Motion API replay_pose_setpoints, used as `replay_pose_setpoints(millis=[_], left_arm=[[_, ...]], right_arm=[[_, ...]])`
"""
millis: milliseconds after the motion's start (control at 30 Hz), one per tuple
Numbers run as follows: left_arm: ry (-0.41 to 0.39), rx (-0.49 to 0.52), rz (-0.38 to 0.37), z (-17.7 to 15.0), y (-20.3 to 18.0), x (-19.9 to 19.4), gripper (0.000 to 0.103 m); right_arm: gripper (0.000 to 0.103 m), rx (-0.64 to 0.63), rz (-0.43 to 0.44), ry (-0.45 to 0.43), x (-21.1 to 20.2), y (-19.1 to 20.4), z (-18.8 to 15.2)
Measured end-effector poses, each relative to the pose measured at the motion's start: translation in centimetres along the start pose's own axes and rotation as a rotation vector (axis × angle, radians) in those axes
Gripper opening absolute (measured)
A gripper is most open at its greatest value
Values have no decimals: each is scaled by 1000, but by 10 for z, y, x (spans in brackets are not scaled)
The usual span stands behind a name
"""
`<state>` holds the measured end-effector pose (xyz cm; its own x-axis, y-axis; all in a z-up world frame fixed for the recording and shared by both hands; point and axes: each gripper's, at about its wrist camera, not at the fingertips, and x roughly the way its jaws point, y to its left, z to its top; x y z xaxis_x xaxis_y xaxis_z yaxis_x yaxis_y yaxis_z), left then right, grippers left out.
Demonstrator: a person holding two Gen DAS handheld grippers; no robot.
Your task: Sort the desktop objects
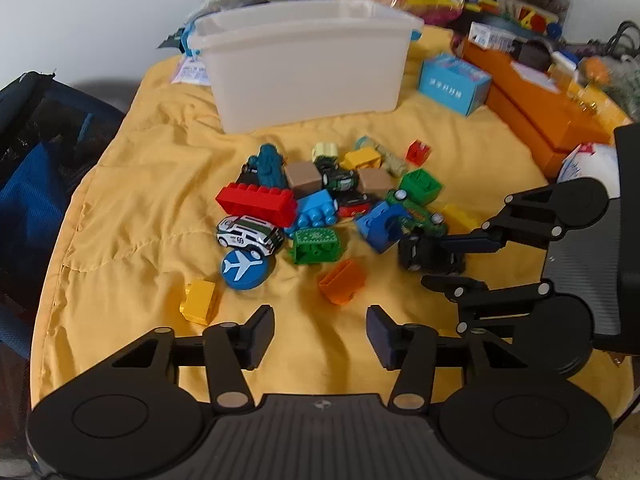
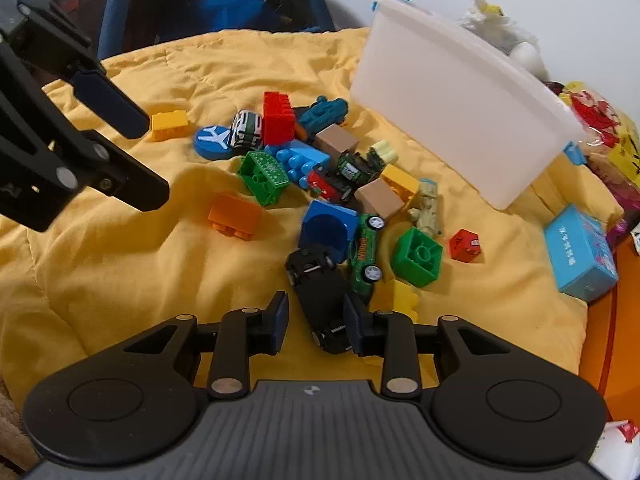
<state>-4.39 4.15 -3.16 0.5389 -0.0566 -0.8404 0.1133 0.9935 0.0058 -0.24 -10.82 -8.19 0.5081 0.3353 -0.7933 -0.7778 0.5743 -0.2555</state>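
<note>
Right wrist view alone shows the right gripper (image 2: 316, 322) straddling a glossy black toy car (image 2: 320, 292), pad contact unclear. Left gripper (image 1: 320, 330) spread over rumpled yellow cloth (image 1: 140, 208).

Two wrist fisheyes, angled down, sharing the toy pile (image 1: 332, 204).

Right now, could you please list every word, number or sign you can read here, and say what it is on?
"69": door of the white toy car.
White aeroplane sign, no words: round blue disc.
White characters, too blurred to read: light blue box.
Orange lettering, unreadable: green toy car.
Print, too blurred: paper tag beside the white bin.
</note>
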Motion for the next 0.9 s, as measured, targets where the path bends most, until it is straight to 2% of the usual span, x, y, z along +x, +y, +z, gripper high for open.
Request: replay_pose_setpoints(millis=[33,67,100,133,200,267,333,400,467,533,600,733,833,867,900], left_arm=[[-3,12,2,2,-2,1,63],[-7,24,5,4,-3,1,72],[-10,42,12,8,-6,0,74],[-20,62,14,11,-8,-2,74],[-61,101,-18,17,-12,-7,74],[-77,102,-74,23,-14,-7,74],[-58,61,-138,30,-15,-1,74],[-26,0,-254,39,-16,9,72],[-18,-43,-331,47,-24,18,72],[17,-72,-340,53,-37,35,68],[71,-117,-310,60,-46,56,54],[156,-311,-260,70,-46,94,52],[132,-393,-230,76,-43,108,50],[129,-395,-224,77,-42,111,28],[131,-384,-218,78,-41,114,19]], right_arm=[[34,-8,3,2,2,0,1],[34,-25,3,8,4,1,2],[32,-38,-7,10,7,2,3],[25,-40,-25,14,9,1,3],[24,6,-28,19,10,-8,3],[22,71,-3,31,6,-19,1],[20,131,25,42,-5,-28,-3],[17,216,80,65,-20,-40,-10],[17,280,93,71,-33,-48,-21],[17,345,111,88,-42,-53,-33],[17,353,105,101,-45,-50,-40],[18,362,93,100,-48,-44,-47],[18,365,91,90,-49,-41,-50],[18,364,93,88,-47,-39,-50],[18,359,91,87,-46,-37,-49]])
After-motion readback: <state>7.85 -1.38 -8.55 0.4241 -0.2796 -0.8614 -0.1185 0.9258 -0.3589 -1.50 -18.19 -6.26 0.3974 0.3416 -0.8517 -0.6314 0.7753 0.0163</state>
